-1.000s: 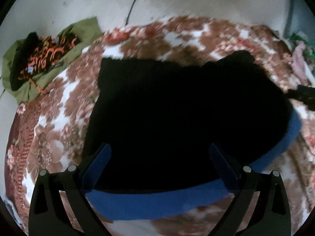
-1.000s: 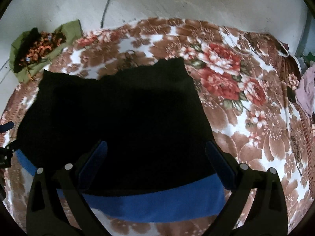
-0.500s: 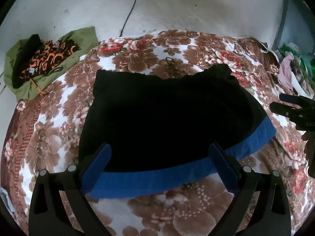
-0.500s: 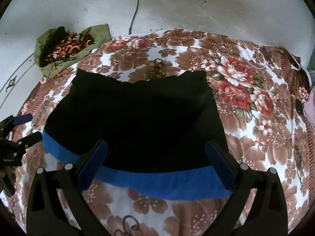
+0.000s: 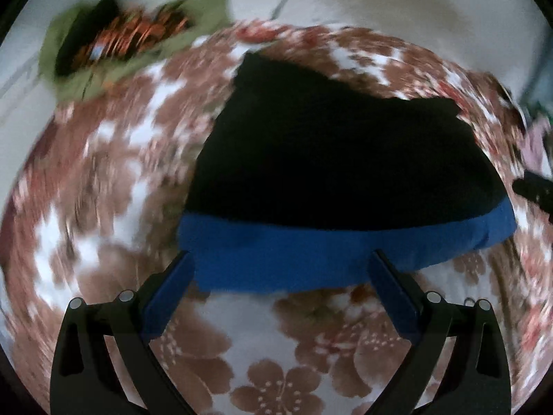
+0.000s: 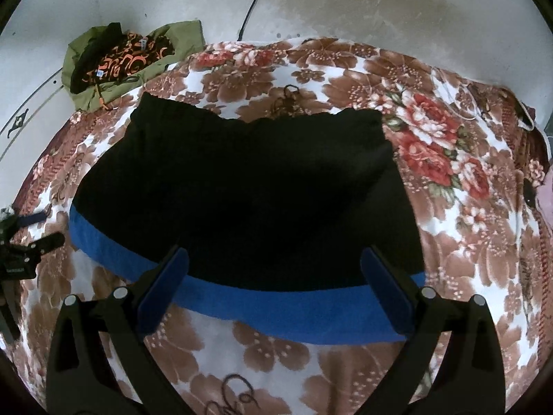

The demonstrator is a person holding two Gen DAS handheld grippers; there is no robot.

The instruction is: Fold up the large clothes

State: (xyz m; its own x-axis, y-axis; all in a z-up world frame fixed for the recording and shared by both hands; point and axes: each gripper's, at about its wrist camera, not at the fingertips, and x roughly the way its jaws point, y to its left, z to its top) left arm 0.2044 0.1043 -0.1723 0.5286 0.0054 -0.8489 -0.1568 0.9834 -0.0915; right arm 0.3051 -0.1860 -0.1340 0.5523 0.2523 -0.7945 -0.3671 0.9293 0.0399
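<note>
A floral blanket in brown, white and red covers most of the ground. Beyond it lies a pale, stained floor, dull under dim, flat light. A thin dark cable runs across that floor toward the blanket's far edge. At the far left corner sits an olive-green cloth with black-and-orange patterned fabric heaped on it.
</note>
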